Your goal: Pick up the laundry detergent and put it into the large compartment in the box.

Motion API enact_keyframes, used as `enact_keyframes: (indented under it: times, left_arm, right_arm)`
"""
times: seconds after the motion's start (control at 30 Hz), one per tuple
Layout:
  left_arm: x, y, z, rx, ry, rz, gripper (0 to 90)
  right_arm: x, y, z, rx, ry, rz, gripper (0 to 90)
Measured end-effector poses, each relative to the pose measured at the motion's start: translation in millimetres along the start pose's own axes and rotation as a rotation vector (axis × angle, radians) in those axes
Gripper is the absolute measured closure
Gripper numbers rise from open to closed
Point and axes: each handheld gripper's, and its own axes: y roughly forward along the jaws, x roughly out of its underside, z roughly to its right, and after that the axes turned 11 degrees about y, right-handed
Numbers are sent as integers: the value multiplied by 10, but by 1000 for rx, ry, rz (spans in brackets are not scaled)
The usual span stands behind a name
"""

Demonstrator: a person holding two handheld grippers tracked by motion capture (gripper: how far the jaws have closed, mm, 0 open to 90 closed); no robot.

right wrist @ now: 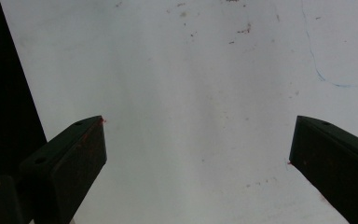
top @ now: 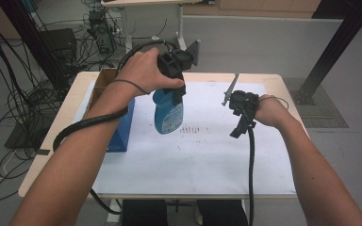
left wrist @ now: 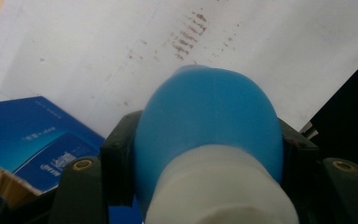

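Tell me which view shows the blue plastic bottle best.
High view: the blue plastic bottle hangs whole under the left gripper, label visible. Left gripper view gives its shoulder and white cap up close; right gripper view looks at the white sheet.

Table (top: 283,82): 1 paper sheet (top: 207,160) lies flat on top, covering most of the surface. Left side: 1 flat box (top: 122,129) rests on the sheet's left edge, with 1 open cardboard box (top: 104,77) just behind it at the table's far-left corner. Centre-left: 1 bottle (top: 168,110) hangs upright above the sheet, right of the flat box, clamped between the jaws of the left gripper (top: 175,77); the right gripper (top: 243,113) hovers over the sheet's right half, well apart from the bottle.
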Motion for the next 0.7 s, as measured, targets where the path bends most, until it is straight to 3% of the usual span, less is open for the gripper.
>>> enact_keyframes:
  times: [0.33, 0.63, 0.7]
  left_arm:
    - [-17, -482, 87, -48, -17, -1, 376]
    - [64, -764, 49, -40, -36, 28, 376]
    - [89, -812, 27, -39, -56, 29, 376]
  right_arm:
    - [-32, -3, -30, 6, -7, -5, 41]
    - [-46, -22, -71, 14, -11, 1, 40]
    - [-44, -28, -72, 17, -10, 2, 40]
